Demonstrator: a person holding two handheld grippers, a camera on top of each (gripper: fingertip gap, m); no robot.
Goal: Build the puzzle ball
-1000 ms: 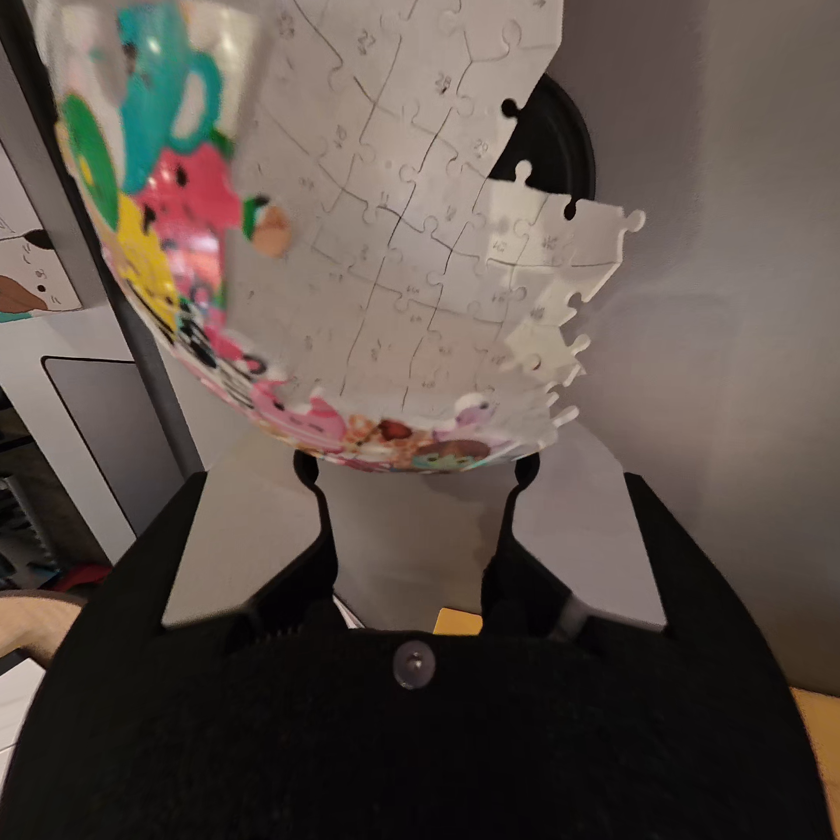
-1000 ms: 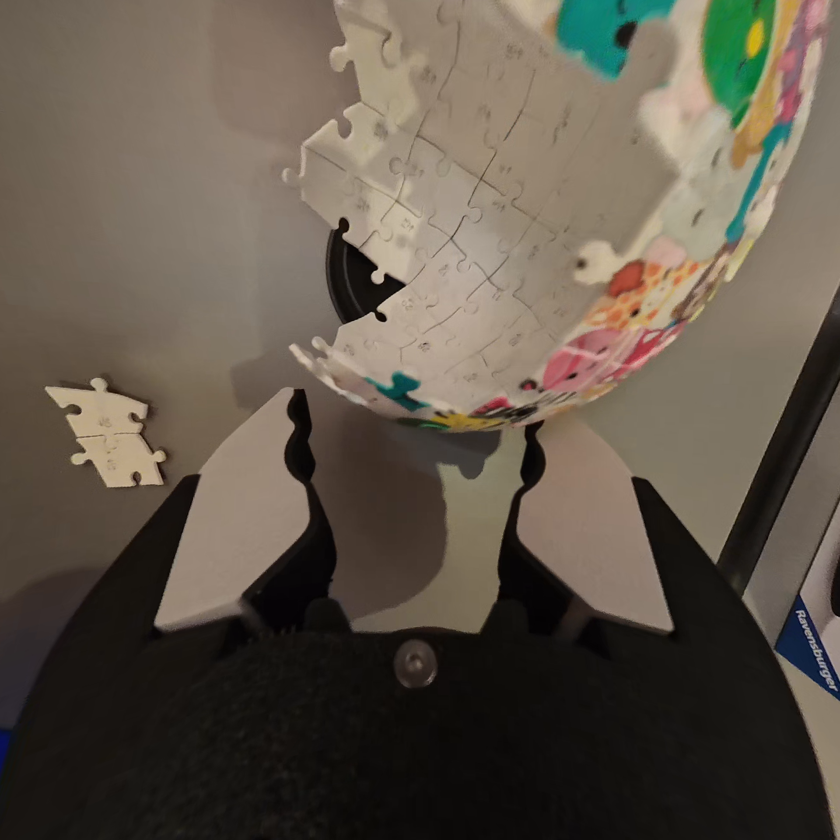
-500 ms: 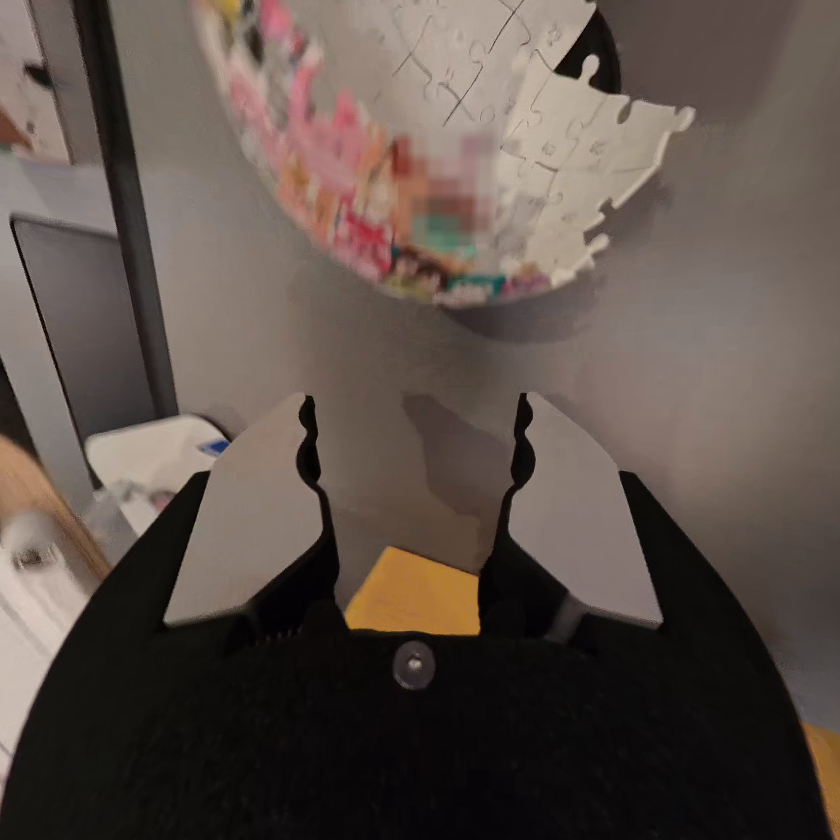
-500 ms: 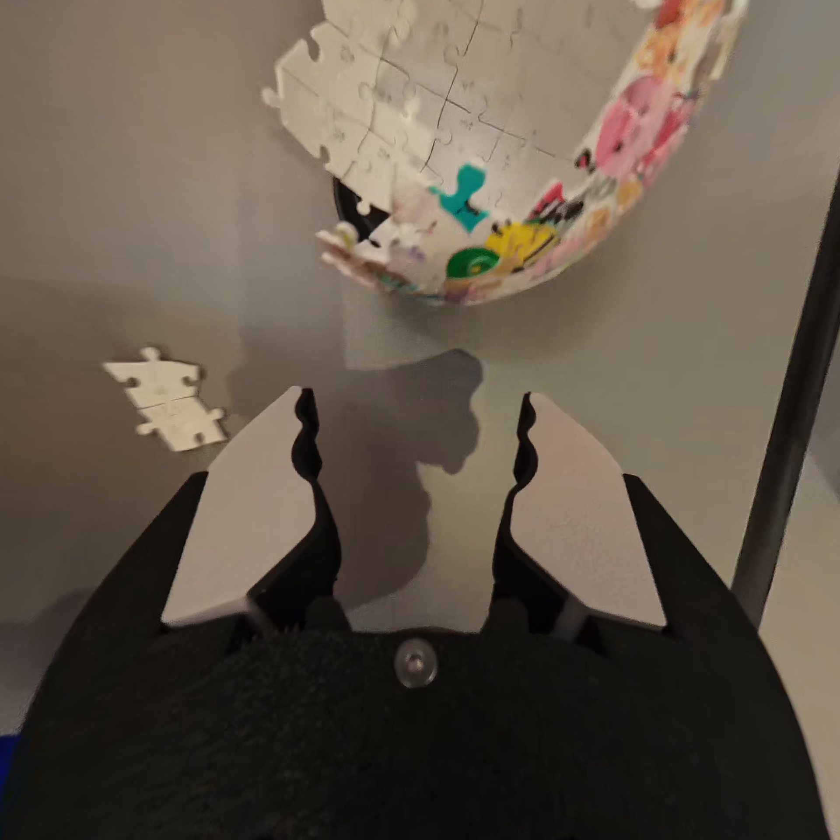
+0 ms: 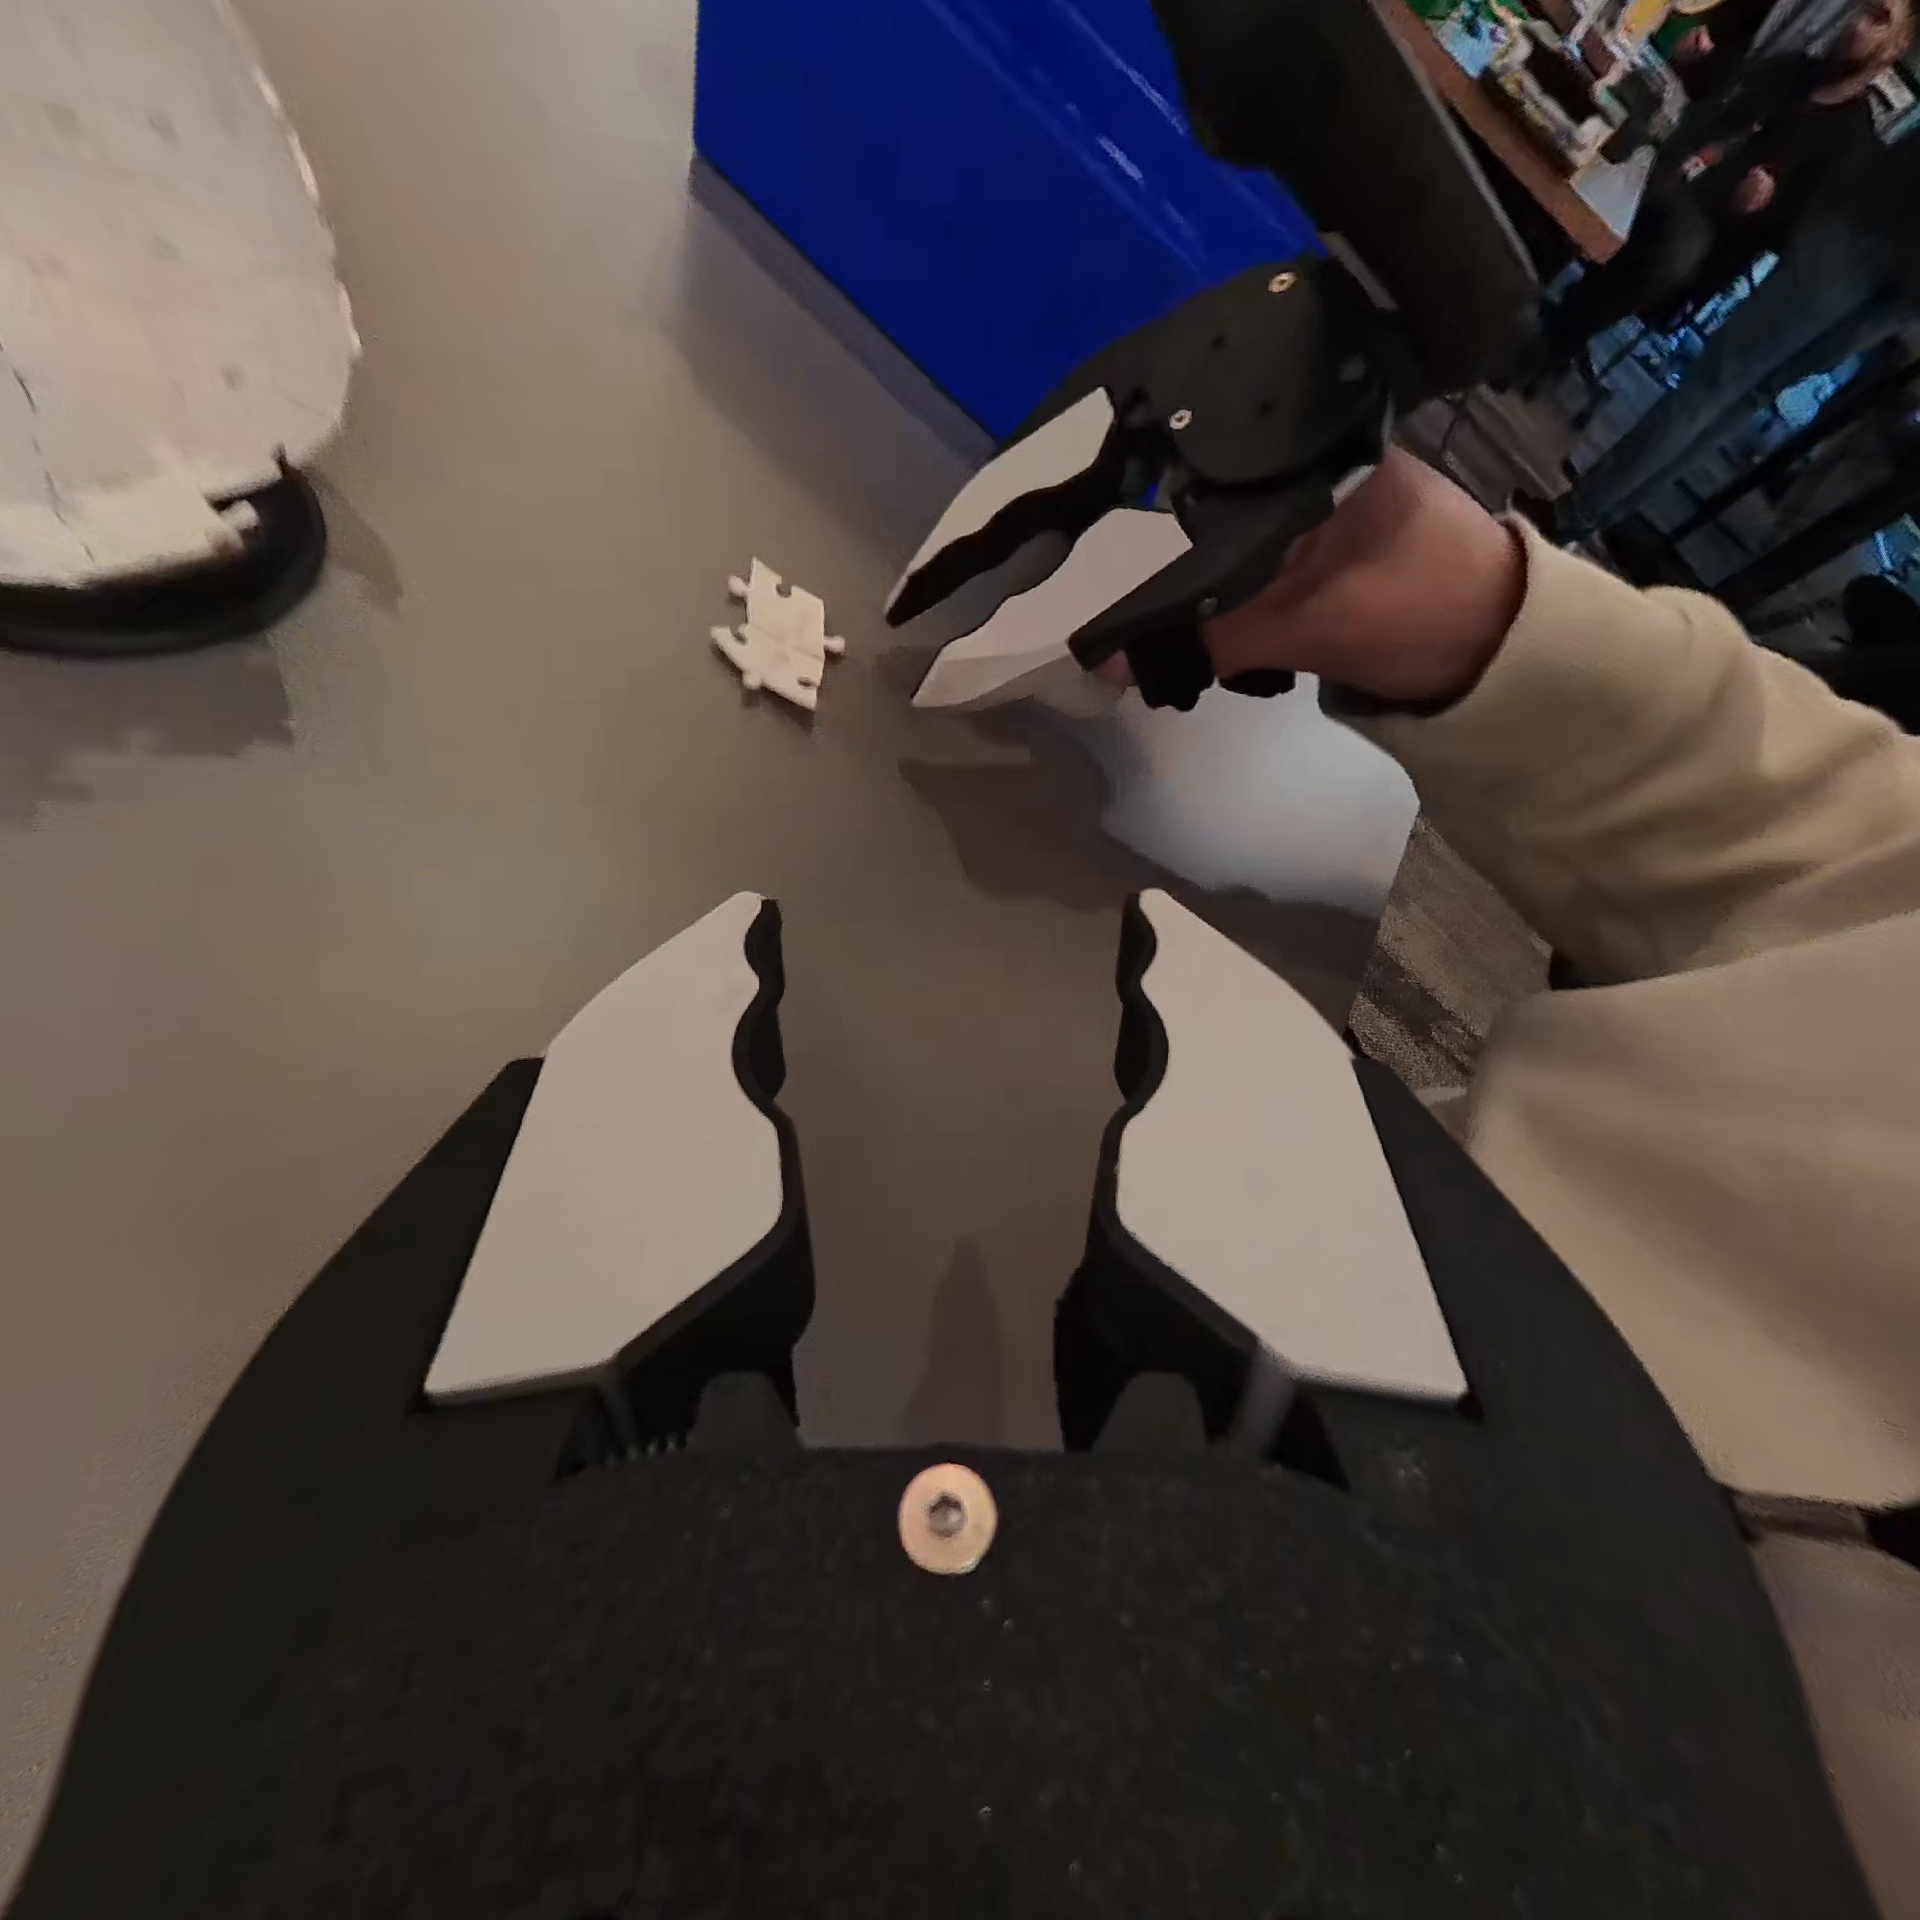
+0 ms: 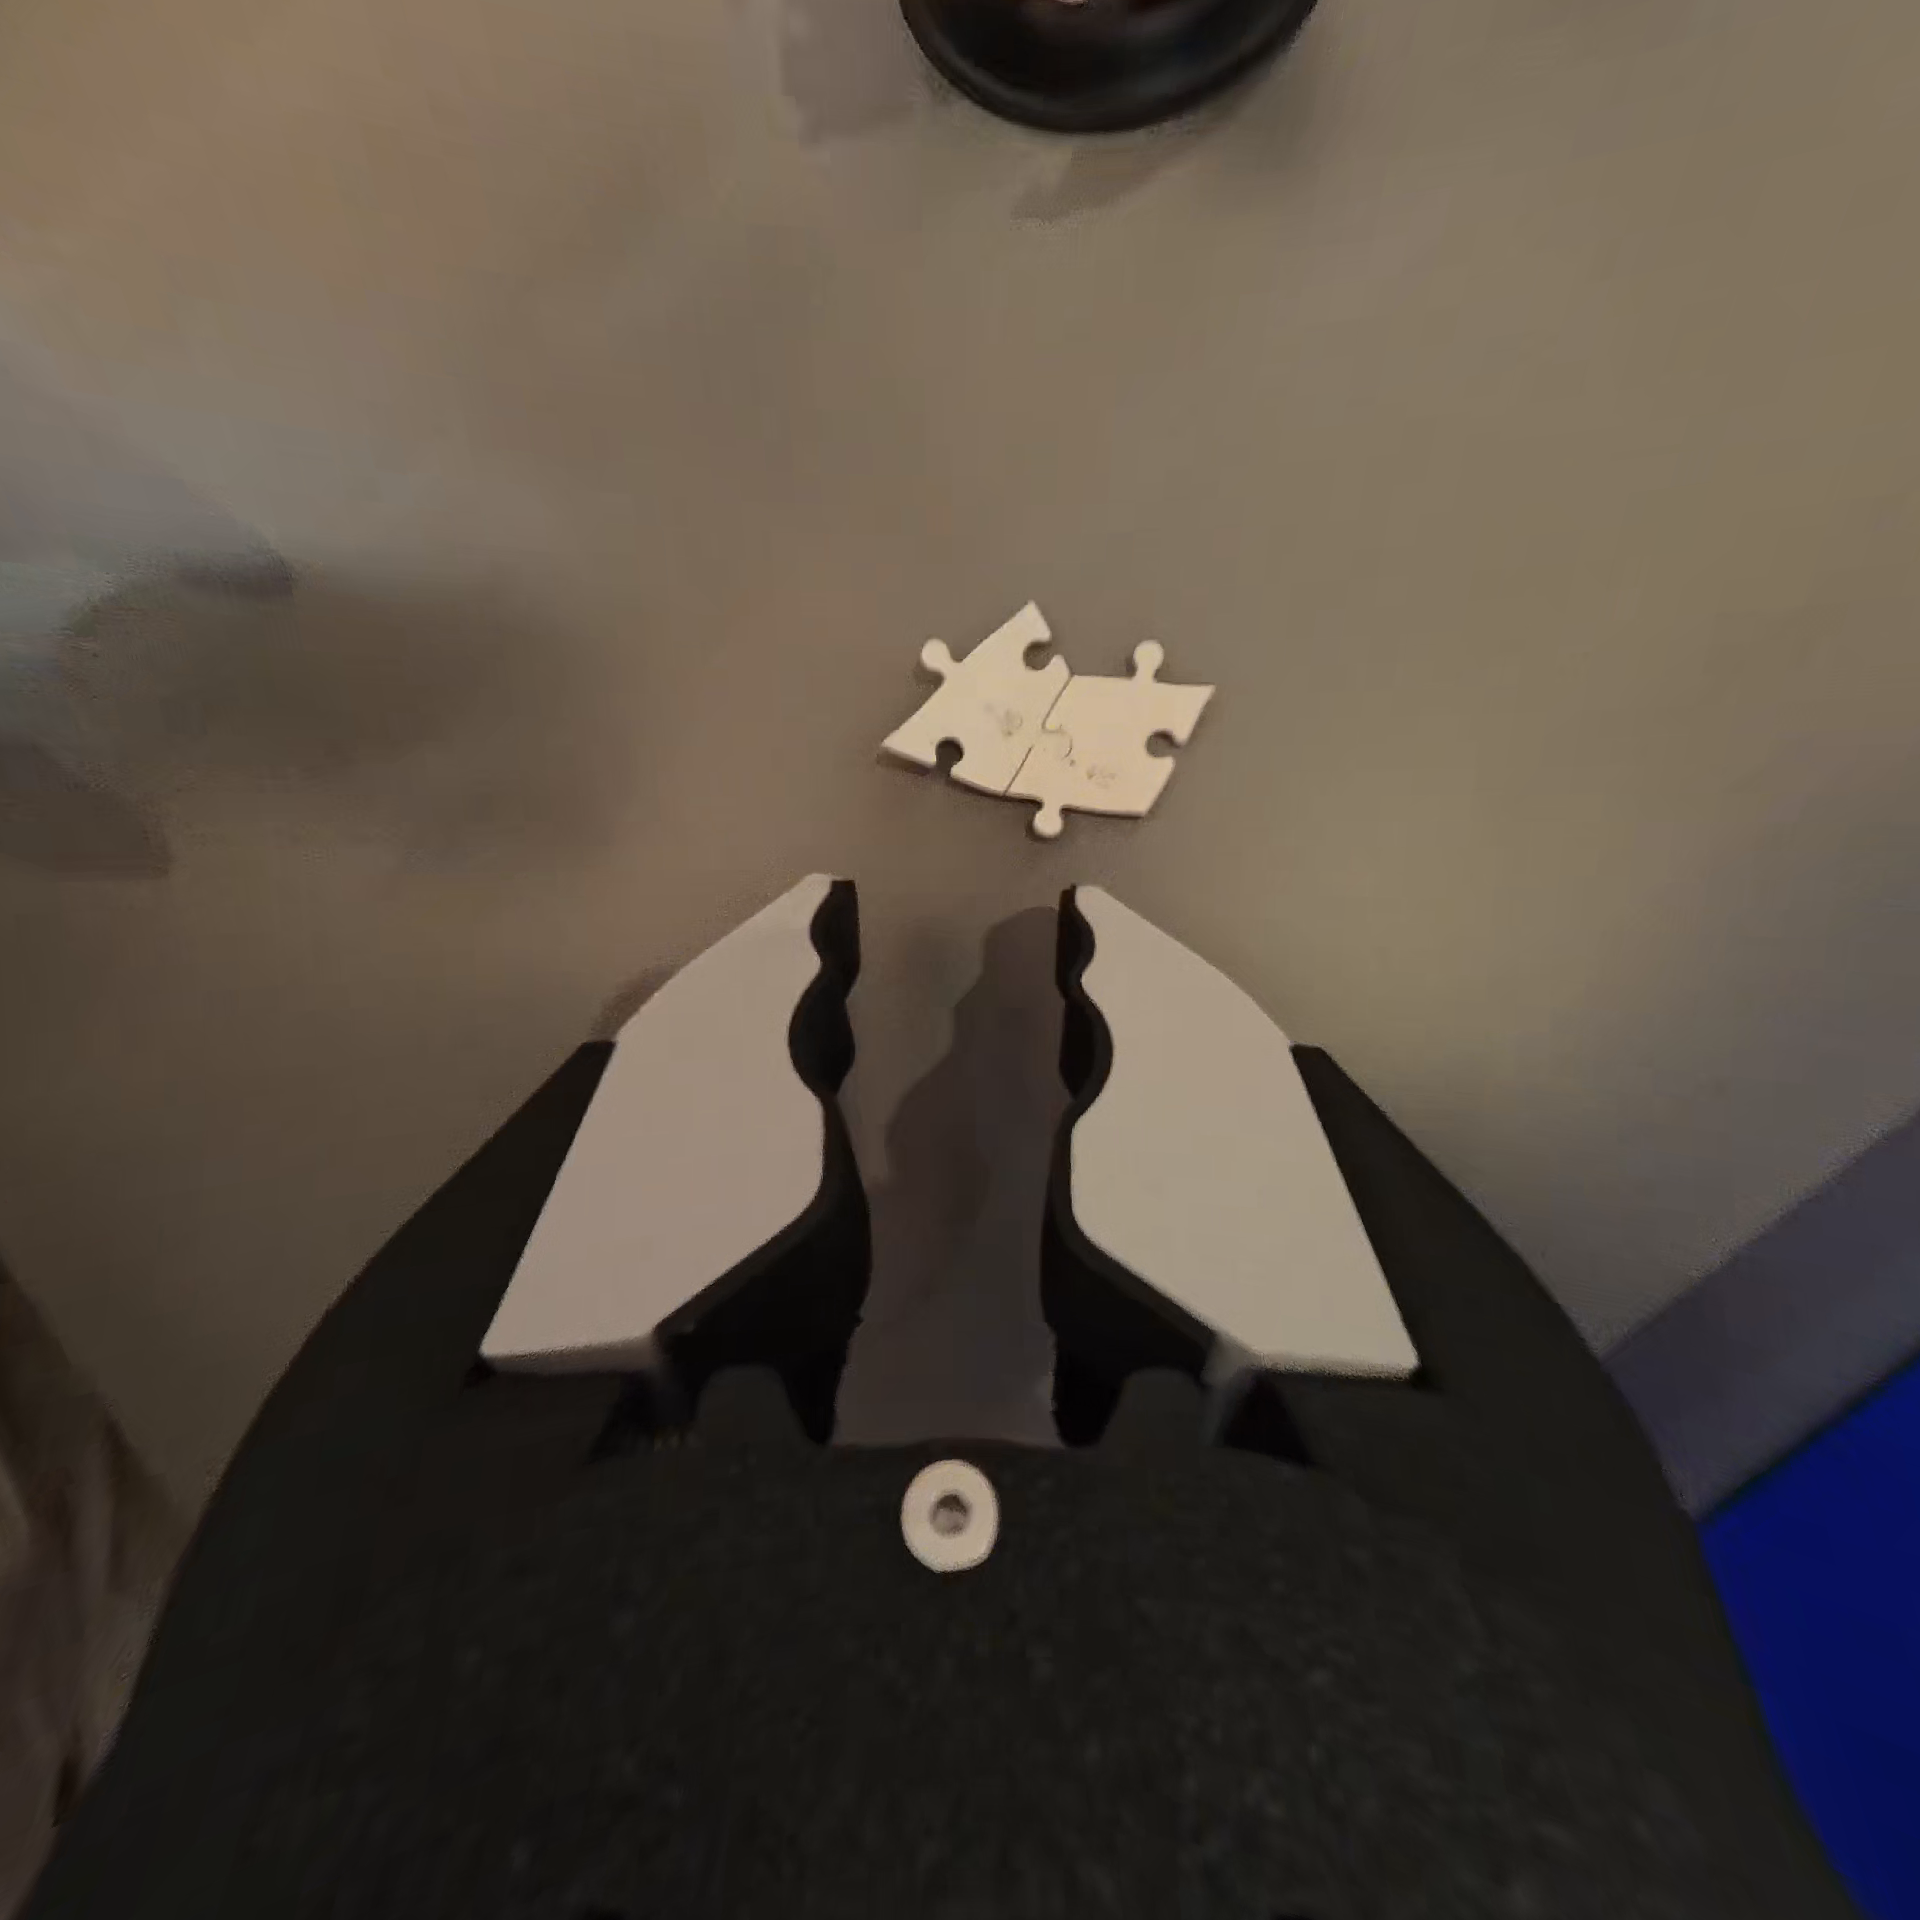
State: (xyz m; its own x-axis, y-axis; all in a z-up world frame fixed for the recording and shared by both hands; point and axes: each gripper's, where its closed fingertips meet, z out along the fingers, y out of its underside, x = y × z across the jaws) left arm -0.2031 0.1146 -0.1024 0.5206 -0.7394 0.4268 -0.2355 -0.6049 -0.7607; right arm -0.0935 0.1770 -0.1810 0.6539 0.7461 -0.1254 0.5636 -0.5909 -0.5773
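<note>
Two joined white puzzle pieces (image 6: 1049, 722) lie face down on the grey table, just beyond my right gripper (image 6: 956, 899), which is open and empty. They also show in the left wrist view (image 5: 779, 649), with the right gripper (image 5: 914, 660) close to their right, its tips near the table. My left gripper (image 5: 945, 914) is open and empty over bare table. The part-built puzzle ball (image 5: 135, 281) shows blurred at the upper left on its black ring stand (image 5: 197, 592). The stand also shows at the top of the right wrist view (image 6: 1101, 73).
A blue box (image 5: 977, 197) stands at the table's far side; its corner shows in the right wrist view (image 6: 1829, 1475). A person's hand and beige sleeve (image 5: 1621, 810) hold the right gripper. Shelves and people fill the far right background. The left gripper's tips are roughly 15 cm from the right gripper's. The part-built puzzle ball (image 5: 135, 281) is about equally far from each gripper, around 20 cm.
Both grippers have drawn back from the puzzle ball, which rests on its stand. The right gripper has swung over to the two loose joined pieces; the left has turned toward them.
</note>
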